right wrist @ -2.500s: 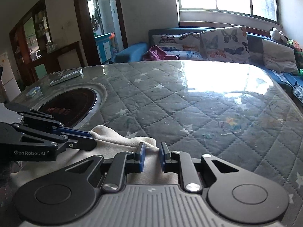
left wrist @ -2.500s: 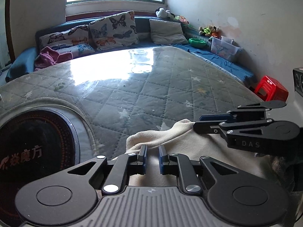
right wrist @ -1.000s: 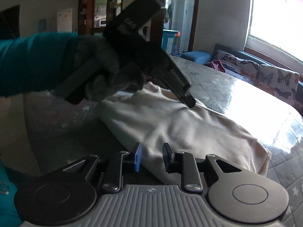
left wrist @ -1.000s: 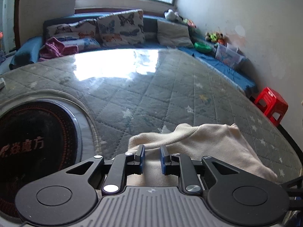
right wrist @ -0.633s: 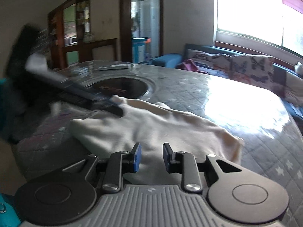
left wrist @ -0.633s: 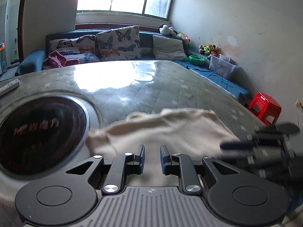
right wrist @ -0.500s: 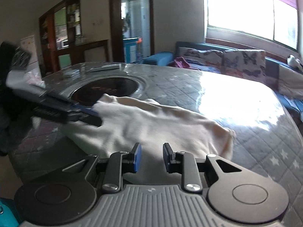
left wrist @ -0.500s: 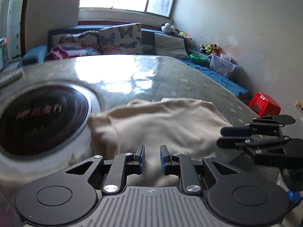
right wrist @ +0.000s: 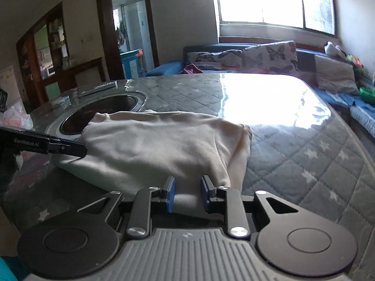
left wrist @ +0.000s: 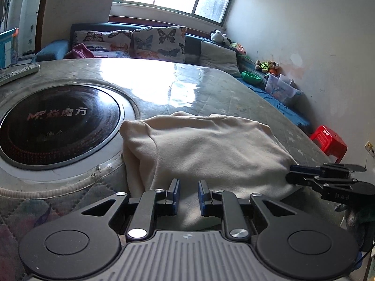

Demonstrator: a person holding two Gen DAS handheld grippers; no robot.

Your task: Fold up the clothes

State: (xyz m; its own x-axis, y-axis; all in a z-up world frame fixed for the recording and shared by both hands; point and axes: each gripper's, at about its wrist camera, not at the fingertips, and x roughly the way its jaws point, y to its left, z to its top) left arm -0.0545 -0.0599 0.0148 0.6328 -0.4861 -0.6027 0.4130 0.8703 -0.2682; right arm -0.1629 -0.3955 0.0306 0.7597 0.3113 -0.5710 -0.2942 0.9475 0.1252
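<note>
A folded cream fleece garment point(left wrist: 211, 149) is lying on the round table covered with a grey quilted star-print cloth under clear plastic point(left wrist: 211, 89). In the left wrist view it is occupying the centre of the frame, with its left edge just beside the round black glass cooktop set into the table point(left wrist: 54, 126) at the left of the frame.

The left gripper point(left wrist: 189, 194) is sitting at the lower centre of its own view, at the near edge of the garment. Its jaws are standing at a narrow gap with cream fabric showing between them; whether the blue pads point(left wrist: 176, 193) are pressing on the fabric cannot be told. In the right wrist view the same gripper is entering from the left edge of the frame, with its tip at the garment's left edge point(right wrist: 70, 149).

The right gripper point(right wrist: 186, 193) is sitting at the lower centre of its own view, at the garment's near right corner. Its jaws are also narrow, with fabric visible in the gap; a grip cannot be confirmed. In the left wrist view it is appearing at the right edge of the frame, with its tip at the garment's right corner point(left wrist: 295, 174).

A grey remote control point(left wrist: 16, 71) is lying at the upper left of the left wrist frame. A red plastic stool point(left wrist: 328, 140) is standing on the floor at the right of that frame.
</note>
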